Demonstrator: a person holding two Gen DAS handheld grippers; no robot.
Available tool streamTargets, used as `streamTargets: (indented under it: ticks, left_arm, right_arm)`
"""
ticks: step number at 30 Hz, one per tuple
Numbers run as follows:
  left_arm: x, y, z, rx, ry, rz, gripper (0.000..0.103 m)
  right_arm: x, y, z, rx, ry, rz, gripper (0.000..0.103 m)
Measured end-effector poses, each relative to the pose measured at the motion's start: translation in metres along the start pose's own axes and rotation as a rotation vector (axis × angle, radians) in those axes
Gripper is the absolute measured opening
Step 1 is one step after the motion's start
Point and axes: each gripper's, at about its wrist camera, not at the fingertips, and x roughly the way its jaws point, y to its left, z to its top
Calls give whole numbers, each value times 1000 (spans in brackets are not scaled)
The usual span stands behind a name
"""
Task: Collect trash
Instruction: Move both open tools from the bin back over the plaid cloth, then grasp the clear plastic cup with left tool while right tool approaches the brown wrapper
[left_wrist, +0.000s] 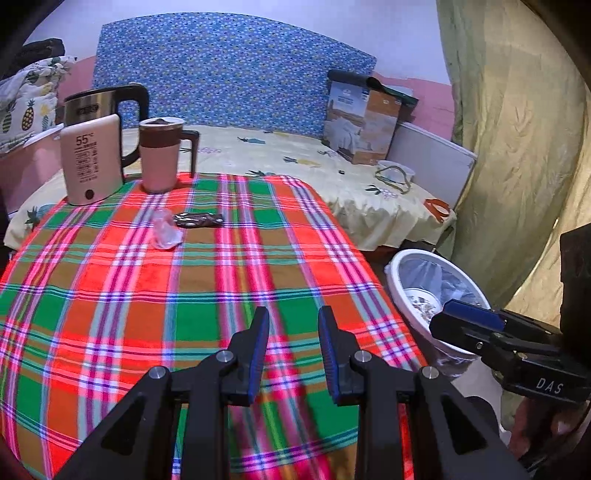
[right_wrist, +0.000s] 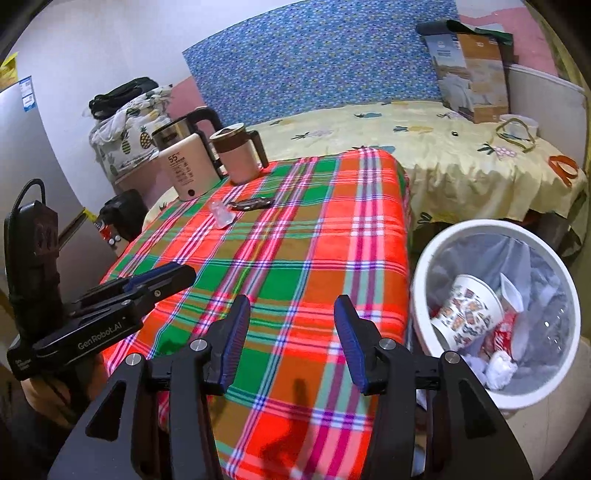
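Both jaws released, empty. Wrapper (left_wrist: 198, 220), long axis crosswise, beside clear plastic (left_wrist: 166, 230), far across tabletop (left_wrist: 258, 266); left gripper (left_wrist: 293, 325) nearer than right gripper (right_wrist: 291, 314).

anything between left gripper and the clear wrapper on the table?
Nothing: only bare plaid tablecloth lies between the left gripper and the clear wrapper, which shows best in the left wrist view.

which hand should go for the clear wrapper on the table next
Left, probably. The clear wrapper and dark wrapper lie ahead of the empty left tool; the right tool sits beside the trash bin.
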Motion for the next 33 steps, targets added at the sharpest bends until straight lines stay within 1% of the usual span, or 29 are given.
streamTargets:
  ticks: [3,7,10,16,21,26,30,33]
  left_arm:
    - [1,11,3,-9,-2,25,29]
    - [1,27,9,-34,-5,52,40]
    - [2,38,15,-41,-7,77,44]
    - [8,58,30,-50,-11,112,45]
    - [22,72,41,-52,0,127,46]
    - [45,85,51,-66,20,135,49]
    - [67,93,57,-76,43,147,49]
    - [83,104,63,-104,56,164,49]
  right_arm:
    - [6,6,6,-27,7,9,49]
    - [16,11,15,-35,19,18,49]
    - [22,15,22,-42,25,23,49]
    - [37,24,36,-67,35,33,49]
    - [52,29,48,-87,47,33,49]
    - [65,29,59,-99,52,33,49]
    - [79,29,67,-103,63,30,49]
    - [86,28,70,-105,71,35,49]
